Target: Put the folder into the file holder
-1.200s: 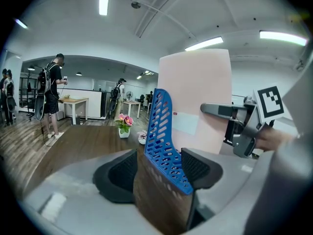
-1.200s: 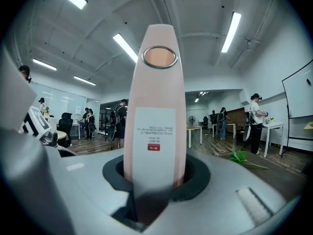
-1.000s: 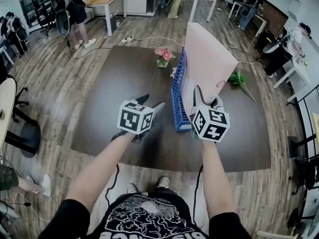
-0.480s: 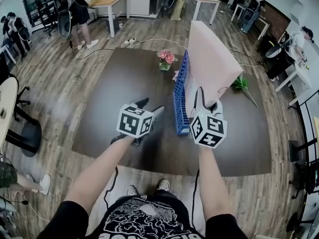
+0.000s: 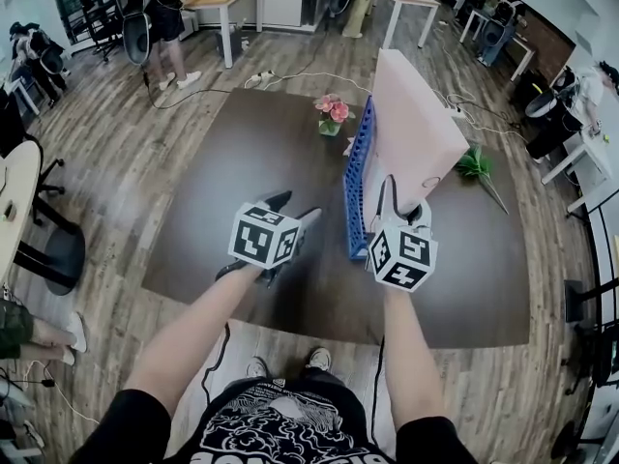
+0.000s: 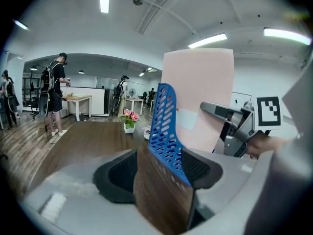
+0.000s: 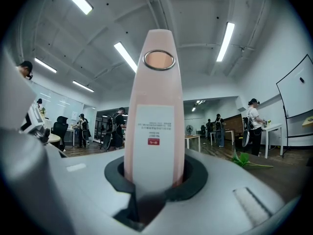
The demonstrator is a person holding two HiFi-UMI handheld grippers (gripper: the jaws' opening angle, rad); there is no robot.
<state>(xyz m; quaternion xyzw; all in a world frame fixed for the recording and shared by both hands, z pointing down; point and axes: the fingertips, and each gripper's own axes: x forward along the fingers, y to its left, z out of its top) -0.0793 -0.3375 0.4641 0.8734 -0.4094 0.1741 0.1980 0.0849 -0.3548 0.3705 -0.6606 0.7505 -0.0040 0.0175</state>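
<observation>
A tall pale pink folder (image 5: pixel 416 133) stands upright, spine toward me, against the right side of the blue mesh file holder (image 5: pixel 357 177) on the dark wooden table (image 5: pixel 242 162). My right gripper (image 5: pixel 400 211) grips the lower spine of the folder (image 7: pixel 154 116). Its jaws are opening slightly, and the pads still touch both sides of the spine. My left gripper (image 5: pixel 295 207) is open and holds nothing, just left of the holder's near end. In the left gripper view the holder (image 6: pixel 164 126) and the folder (image 6: pixel 198 97) rise beyond the open jaws.
A small pot of pink flowers (image 5: pixel 332 114) stands at the holder's far end. A green leafy sprig (image 5: pixel 476 165) lies on the table to the right. People, desks and chairs fill the room beyond the table.
The right gripper and the folder have shifted slightly toward me and down. The left gripper has hardly moved.
</observation>
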